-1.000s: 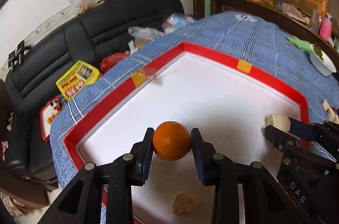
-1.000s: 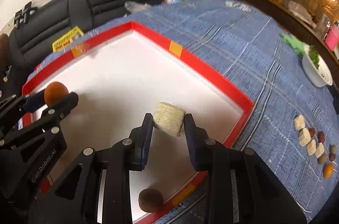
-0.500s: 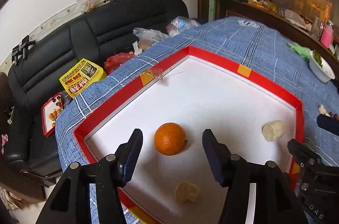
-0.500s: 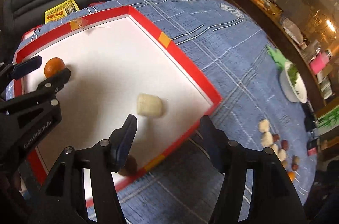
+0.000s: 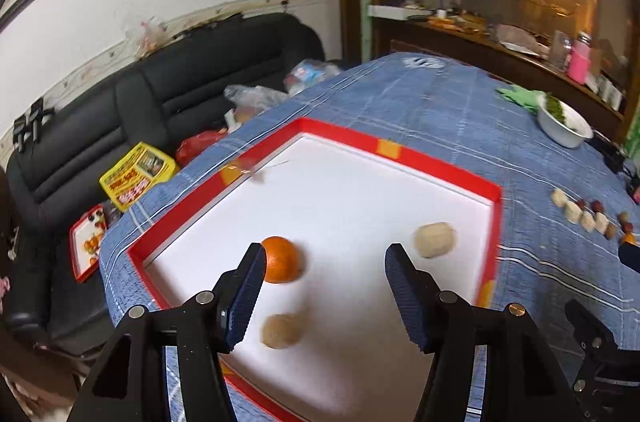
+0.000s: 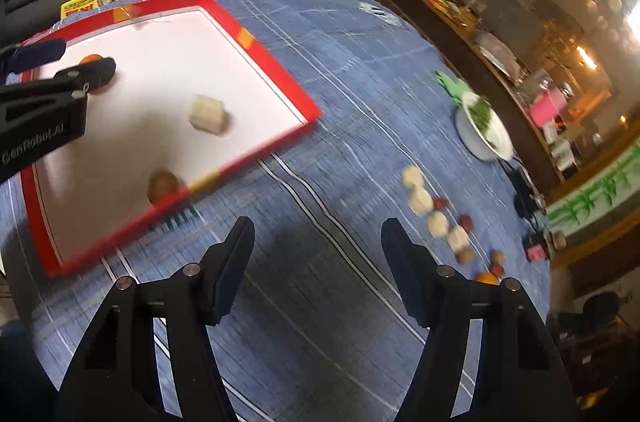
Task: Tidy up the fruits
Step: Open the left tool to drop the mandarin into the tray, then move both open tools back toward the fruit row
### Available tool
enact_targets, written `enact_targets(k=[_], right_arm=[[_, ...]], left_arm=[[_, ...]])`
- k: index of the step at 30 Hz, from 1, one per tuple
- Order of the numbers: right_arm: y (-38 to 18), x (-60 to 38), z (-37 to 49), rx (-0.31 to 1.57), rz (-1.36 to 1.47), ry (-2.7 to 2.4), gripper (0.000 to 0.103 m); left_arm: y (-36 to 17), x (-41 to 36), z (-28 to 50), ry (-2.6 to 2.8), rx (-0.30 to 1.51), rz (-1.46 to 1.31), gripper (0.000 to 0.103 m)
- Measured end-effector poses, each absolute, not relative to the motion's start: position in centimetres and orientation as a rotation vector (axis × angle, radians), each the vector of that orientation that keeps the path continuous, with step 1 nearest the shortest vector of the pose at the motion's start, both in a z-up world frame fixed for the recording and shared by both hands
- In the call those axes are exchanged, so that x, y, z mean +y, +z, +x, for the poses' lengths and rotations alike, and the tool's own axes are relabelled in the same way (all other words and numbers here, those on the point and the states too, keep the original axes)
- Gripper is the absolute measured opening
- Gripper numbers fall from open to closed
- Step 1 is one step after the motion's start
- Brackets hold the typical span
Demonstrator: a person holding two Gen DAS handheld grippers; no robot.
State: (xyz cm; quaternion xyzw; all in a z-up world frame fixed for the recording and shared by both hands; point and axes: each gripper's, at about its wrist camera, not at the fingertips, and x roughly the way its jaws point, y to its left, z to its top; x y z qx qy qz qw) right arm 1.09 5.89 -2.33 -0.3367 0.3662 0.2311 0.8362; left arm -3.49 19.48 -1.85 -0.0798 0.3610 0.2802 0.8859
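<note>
Landmark is the red-rimmed tray (image 5: 444, 164) on the blue cloth (image 5: 460, 110). Far left of it, off the table: black sofa (image 5: 160, 90) with a yellow box (image 5: 136, 174) on the seat. In the tray, left part: orange (image 5: 282, 259), lying free on the white floor, my left gripper (image 5: 324, 296) above it with jaws apart and opening, nothing between the pads; the orange shows just past the left finger. Near the tray's front edge: a brown fruit (image 5: 280, 331), blurred, can't tell what kind. Right part of the tray: a pale chunk (image 5: 434, 240), also free, well short of the right rim. In the right wrist view the chunk (image 6: 208, 114) sits mid-tray and the brown fruit (image 6: 163, 184) is close against the near rim. My right gripper (image 6: 318, 264) is off the tray, over bare cloth to its right, jaws apart and opening, empty. Further right of the tray, on the cloth: a row of loose fruit (image 6: 438, 222), pale pieces, small red-brown ones and one orange at the near end. Beyond that row, far right of the tray: white bowl (image 6: 484, 128) with greens in it.
</note>
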Motion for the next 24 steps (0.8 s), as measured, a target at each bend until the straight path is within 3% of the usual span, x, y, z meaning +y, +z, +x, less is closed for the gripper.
enact_targets(k=[24], right_arm=[[-2.9, -5.0, 1.0, 0.799, -0.624, 0.317, 0.066]], left_arm=[[-0.9, 10.1, -0.6, 0.419, 0.728, -0.036, 0.060]])
